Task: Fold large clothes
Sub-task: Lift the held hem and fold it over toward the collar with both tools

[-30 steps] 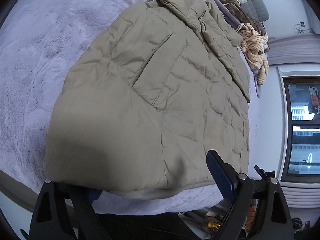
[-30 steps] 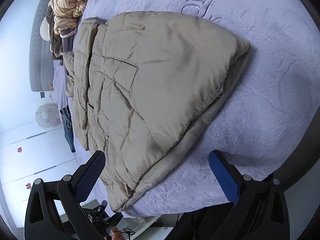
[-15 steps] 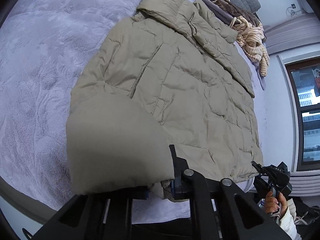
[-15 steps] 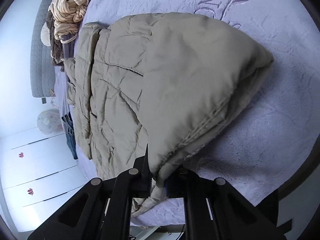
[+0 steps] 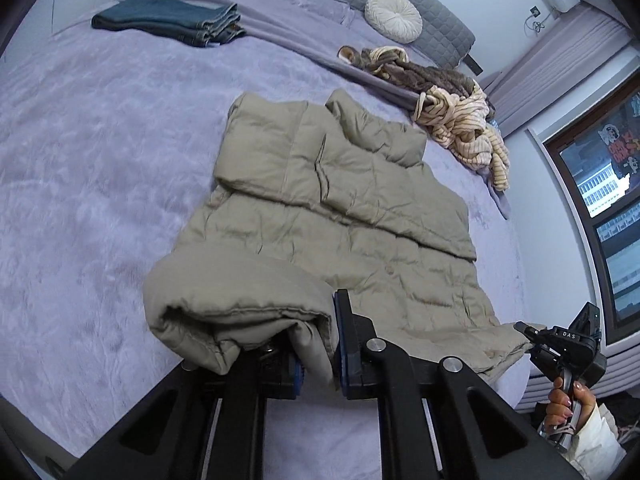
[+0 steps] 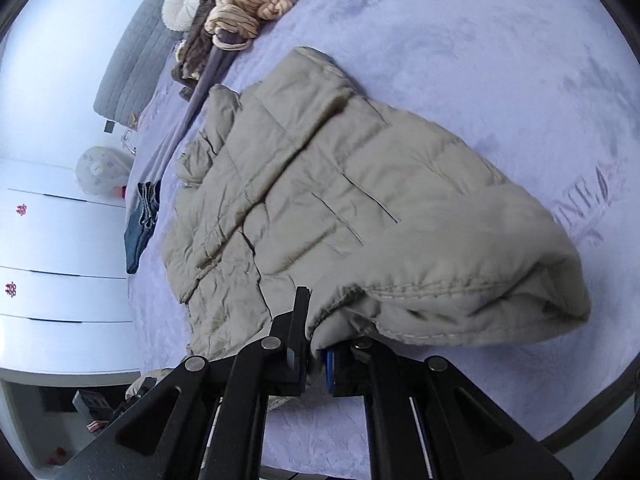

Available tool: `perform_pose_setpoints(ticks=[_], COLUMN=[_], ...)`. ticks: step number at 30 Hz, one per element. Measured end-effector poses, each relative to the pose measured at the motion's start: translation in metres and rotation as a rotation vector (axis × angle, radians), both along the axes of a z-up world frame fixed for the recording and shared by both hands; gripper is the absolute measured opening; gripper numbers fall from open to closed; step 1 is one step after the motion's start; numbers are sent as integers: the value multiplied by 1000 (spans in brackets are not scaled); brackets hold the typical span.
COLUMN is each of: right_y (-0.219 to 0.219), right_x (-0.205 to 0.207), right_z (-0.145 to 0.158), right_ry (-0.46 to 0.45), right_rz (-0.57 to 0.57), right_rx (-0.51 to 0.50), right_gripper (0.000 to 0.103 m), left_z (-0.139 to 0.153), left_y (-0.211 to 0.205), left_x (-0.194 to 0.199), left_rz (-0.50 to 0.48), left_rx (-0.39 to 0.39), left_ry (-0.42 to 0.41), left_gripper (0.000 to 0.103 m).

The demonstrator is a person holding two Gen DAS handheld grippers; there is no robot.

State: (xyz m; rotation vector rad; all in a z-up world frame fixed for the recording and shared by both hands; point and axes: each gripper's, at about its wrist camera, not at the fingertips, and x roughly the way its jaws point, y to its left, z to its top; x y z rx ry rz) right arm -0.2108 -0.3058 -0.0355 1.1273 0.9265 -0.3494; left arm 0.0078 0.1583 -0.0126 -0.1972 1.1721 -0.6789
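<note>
Both my grippers grip the jacket hem over the bed.

The lavender bed [image 5: 100, 168] carries the beige puffer jacket [image 5: 340, 200]; folded jeans [image 5: 168, 20] lie well apart. My left gripper [image 5: 318, 354] and right gripper [image 6: 318, 354] have jaws clamped on raised hem corners.

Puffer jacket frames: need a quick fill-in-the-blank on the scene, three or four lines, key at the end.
1. Both grippers are shut on the hem of the beige ____.
2. The folded jeans are ____ in colour.
3. The round cushion leans against the grey quilted ____.
4. The jacket lies on a ____ bedspread.

Missing words: jacket; blue; headboard; lilac
</note>
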Motion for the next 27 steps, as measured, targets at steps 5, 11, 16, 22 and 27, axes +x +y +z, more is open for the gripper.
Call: perform_pose_setpoints(ticks=[5, 11, 16, 22, 27], right_y=[-24, -59, -80, -96, -107], right_x=[44, 112, 168, 218, 244], right_z=[30, 54, 51, 17, -14], right_ry=[-49, -110, -122, -61, -15], right_rz=[69, 164, 212, 227, 186], right_rx=[-66, -137, -164, -158, -144], right_gripper=[7, 6, 6, 6, 6], left_z=[33, 54, 44, 7, -29], left_y=[-24, -63, -92, -116, -139], left_x=[31, 79, 117, 155, 190], left_rz=[45, 71, 125, 149, 116], left_rx=[-20, 22, 101, 168, 217], left_ry=[-72, -148, -175, -140, -125], left_gripper=[14, 14, 14, 14, 14])
